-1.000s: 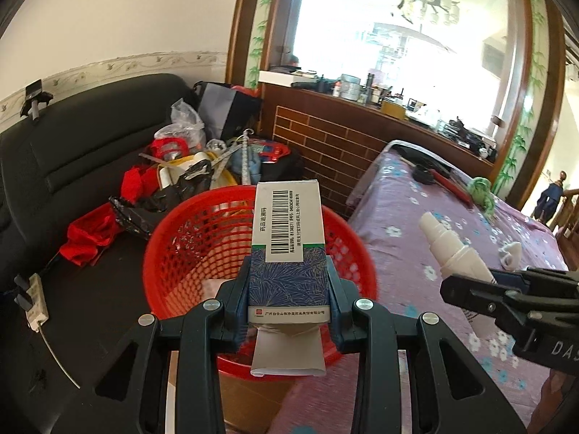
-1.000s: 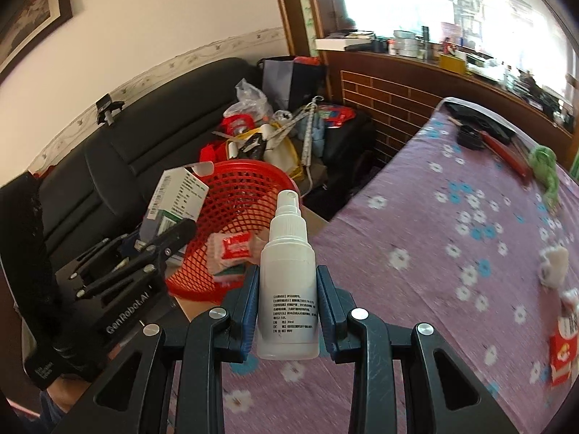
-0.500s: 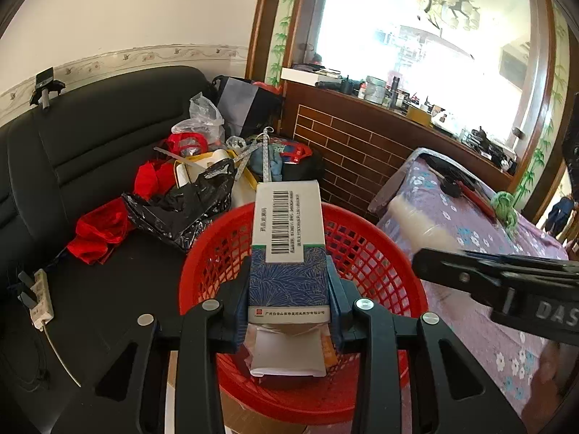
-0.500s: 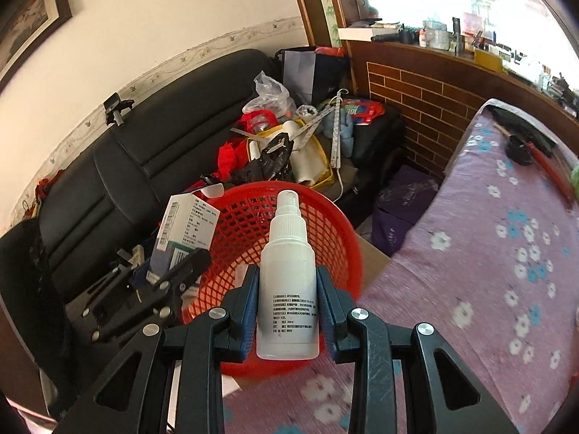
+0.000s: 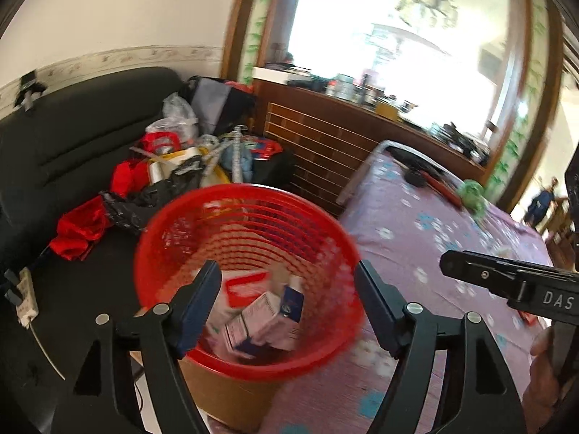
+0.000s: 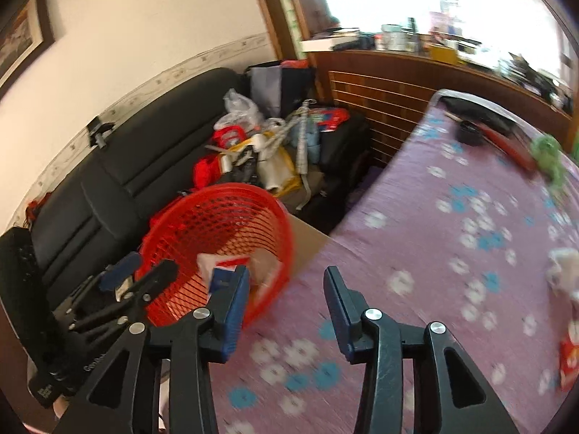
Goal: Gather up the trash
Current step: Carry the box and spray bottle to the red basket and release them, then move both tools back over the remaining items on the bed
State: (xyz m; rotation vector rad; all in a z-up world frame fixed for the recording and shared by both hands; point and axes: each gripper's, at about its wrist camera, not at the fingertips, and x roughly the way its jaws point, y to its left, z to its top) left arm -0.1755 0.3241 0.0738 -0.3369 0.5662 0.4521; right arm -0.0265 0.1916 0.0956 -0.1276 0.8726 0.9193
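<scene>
A red mesh basket [image 5: 249,213] stands at the table's left edge and holds several boxes; the blue-and-white medicine box [image 5: 267,320] lies inside among them. My left gripper [image 5: 289,300] is open and empty right over the basket. My right gripper [image 6: 286,300] is open and empty over the purple flowered tablecloth [image 6: 452,253], just right of the basket [image 6: 224,231]. The white spray bottle is not visible in either view. A crumpled white scrap [image 6: 564,271] and a red packet [image 6: 570,358] lie on the cloth at the right.
A black sofa [image 5: 65,137] behind the basket carries a pile of bags, red cloth and clutter [image 5: 173,166]. A brown cardboard box [image 5: 224,394] sits under the basket. A black and red tool [image 6: 495,137] and a green bundle [image 6: 550,155] lie at the table's far end.
Both grippers have opened. The medicine box has left my left gripper and lies in the basket; the spray bottle has left my right gripper. The right gripper has swung to the right over the cloth.
</scene>
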